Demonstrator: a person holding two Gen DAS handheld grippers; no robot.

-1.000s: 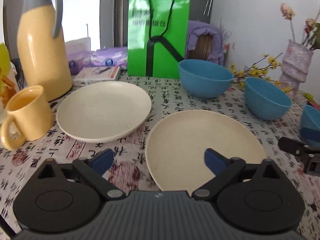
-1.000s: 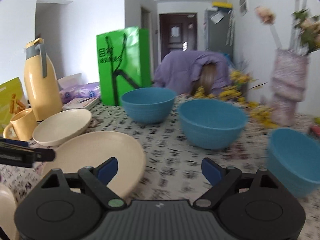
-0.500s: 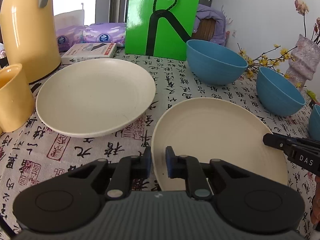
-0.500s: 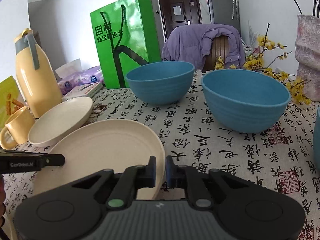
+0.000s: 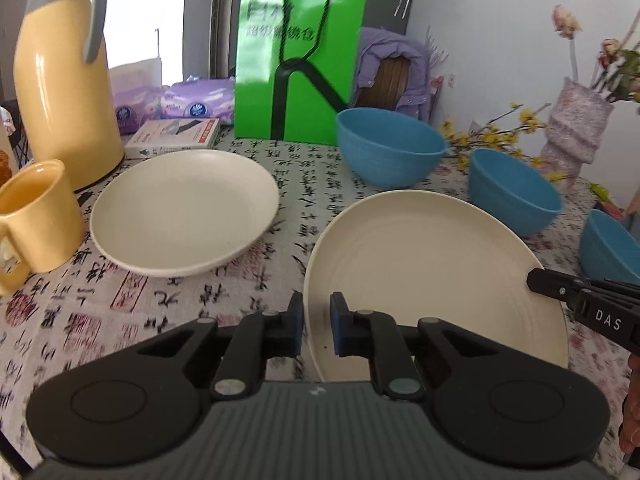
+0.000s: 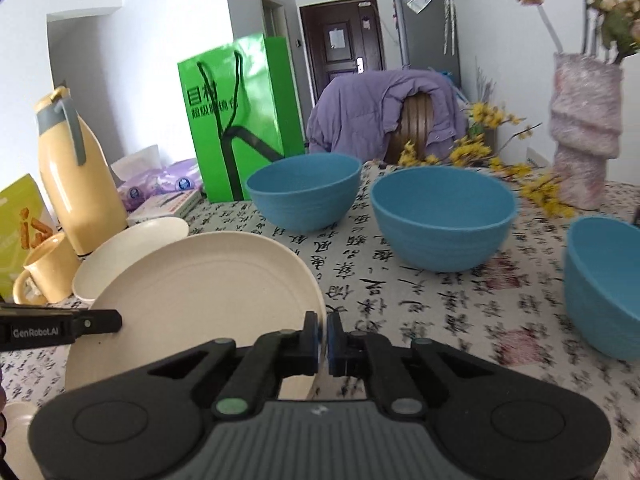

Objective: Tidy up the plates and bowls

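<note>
Left wrist view: the left gripper [image 5: 317, 326] pinched the near rim of a cream plate [image 5: 432, 276], beside a second plate [image 5: 184, 210] on the patterned tablecloth [image 5: 304, 192].

Right wrist view: the right gripper [image 6: 323, 340] clamped the same plate's opposite rim, the plate tilted; three blue bowls [image 6: 442, 216] stood beyond.

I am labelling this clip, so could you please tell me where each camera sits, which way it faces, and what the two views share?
Left wrist: sits on the left tool, looking forward over the table; its fingers pinch the near plate at its left rim; the right tool's tip enters at right.
Right wrist: sits on the right tool, facing the door; its fingers pinch the same plate's right rim; the left tool's tip enters at left.
Shared: the plate, far plate, three bowls, green bag, flask, mug, vase.
</note>
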